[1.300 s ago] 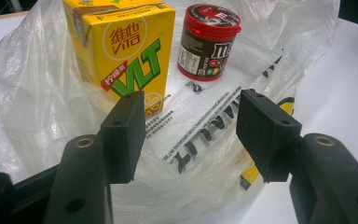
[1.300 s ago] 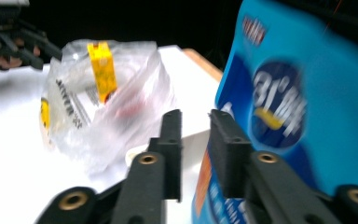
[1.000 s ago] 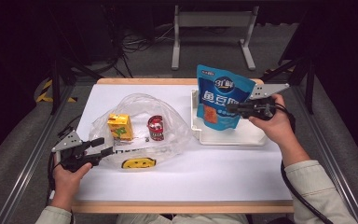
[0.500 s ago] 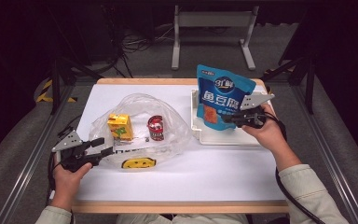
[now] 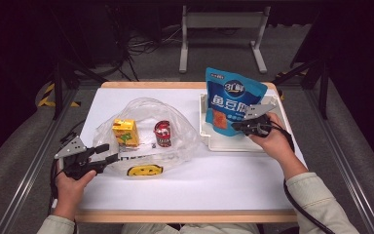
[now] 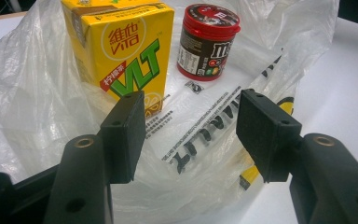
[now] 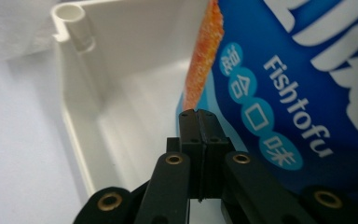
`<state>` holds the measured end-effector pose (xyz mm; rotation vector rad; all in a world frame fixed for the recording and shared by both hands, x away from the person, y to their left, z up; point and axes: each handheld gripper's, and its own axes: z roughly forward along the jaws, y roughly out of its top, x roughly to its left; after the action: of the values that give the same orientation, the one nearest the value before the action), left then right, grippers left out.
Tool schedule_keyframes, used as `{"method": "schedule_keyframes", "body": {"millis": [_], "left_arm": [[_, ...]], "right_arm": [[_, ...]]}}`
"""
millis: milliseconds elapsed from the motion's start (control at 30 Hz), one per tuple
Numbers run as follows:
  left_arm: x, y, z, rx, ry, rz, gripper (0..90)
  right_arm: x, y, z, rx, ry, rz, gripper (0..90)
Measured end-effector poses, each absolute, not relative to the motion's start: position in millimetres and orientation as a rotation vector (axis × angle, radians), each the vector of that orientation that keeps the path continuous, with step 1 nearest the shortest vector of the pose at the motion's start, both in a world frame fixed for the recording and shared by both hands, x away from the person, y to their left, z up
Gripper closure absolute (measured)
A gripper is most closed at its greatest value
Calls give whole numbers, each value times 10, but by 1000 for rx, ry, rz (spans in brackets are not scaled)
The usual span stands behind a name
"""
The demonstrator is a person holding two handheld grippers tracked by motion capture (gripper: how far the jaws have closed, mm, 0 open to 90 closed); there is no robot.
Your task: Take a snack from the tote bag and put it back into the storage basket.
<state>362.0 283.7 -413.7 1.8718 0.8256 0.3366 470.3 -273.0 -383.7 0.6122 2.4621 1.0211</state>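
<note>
A blue "Fishtofu" snack bag [image 5: 231,100] stands upright over the white tray [image 5: 233,144] at the right, with my right gripper [image 5: 241,127] shut on its lower edge. In the right gripper view the jaws [image 7: 199,119] meet at the bag's [image 7: 298,70] bottom corner, with the tray wall [image 7: 121,93] behind. At the left, my left gripper [image 5: 108,152] is open at the mouth of a clear plastic bag [image 5: 175,146]. The bag holds a yellow VLT drink carton [image 6: 121,46] and a red-lidded jar [image 6: 208,39], both upright beyond the open gripper [image 6: 191,130].
The white tabletop [image 5: 224,180] has free room along its front. A wooden edge [image 5: 185,216] borders it. Metal rails run down both sides, and a stand [image 5: 221,39] sits on the floor behind.
My right gripper has come down and slightly left with the blue bag, lowering it toward the tray. The left gripper and the plastic bag have stayed put.
</note>
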Motion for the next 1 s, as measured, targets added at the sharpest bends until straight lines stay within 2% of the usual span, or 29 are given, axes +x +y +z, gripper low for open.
{"method": "schedule_keyframes", "body": {"millis": [1000], "left_arm": [[3618,2841,-4133,1871,823,339,430]], "right_arm": [[4784,-2864,-3956,728,2436,973,900]]}}
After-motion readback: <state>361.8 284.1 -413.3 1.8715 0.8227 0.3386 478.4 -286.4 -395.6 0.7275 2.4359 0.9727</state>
